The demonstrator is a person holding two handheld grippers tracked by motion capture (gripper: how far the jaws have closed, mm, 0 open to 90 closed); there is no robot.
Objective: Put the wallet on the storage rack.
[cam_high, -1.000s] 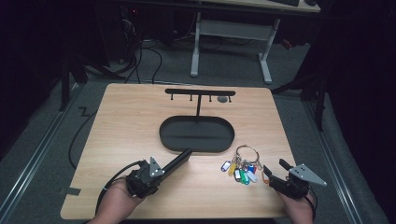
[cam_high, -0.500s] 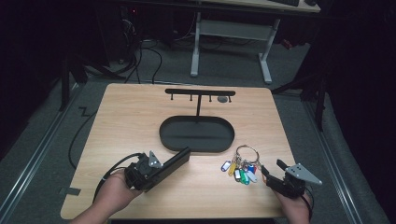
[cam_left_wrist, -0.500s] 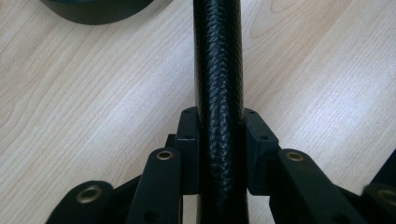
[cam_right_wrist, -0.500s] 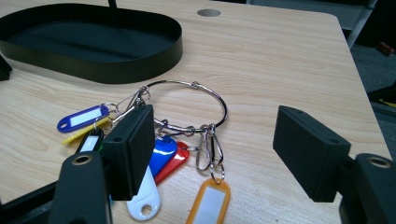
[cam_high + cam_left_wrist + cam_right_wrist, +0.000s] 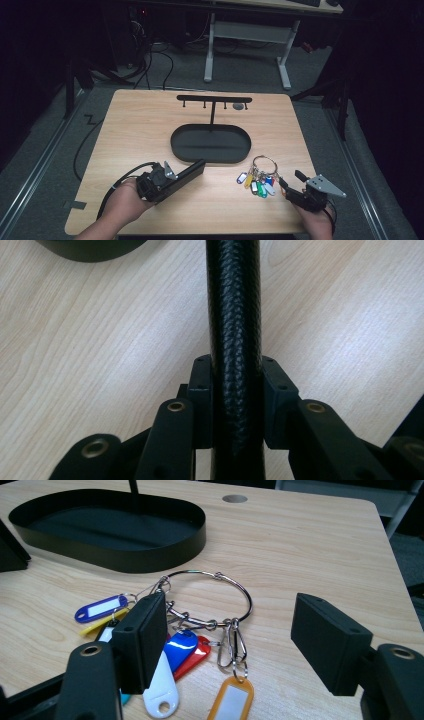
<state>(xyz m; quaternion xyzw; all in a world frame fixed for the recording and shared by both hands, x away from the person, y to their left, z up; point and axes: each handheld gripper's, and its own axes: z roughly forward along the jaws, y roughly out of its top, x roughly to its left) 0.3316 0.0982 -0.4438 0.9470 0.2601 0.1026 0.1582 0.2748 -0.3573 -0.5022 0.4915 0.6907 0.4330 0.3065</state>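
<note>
Two grippers, left fingers (image 5: 235, 405) clenching woven black case (image 5: 234, 315), right fingers (image 5: 240, 650) released near steel key ring (image 5: 210, 600)

Left hand-held gripper (image 5: 192, 170) lies low with jaws clamped; right hand-held gripper (image 5: 289, 181) rests low, jaws spread.

On the desk (image 5: 150, 120): tray (image 5: 210, 145) at centre, with the hook stand (image 5: 214, 100) rising at its far side. Key ring (image 5: 260, 175) lies near the tray's front right corner. Your left claw (image 5: 192, 170) sits front left, clamped on a long case (image 5: 234, 330) pointing towards the tray. Your right claw (image 5: 290, 182) rests front right, just beside the key ring, tags (image 5: 180, 647) between its parted jaws.
</note>
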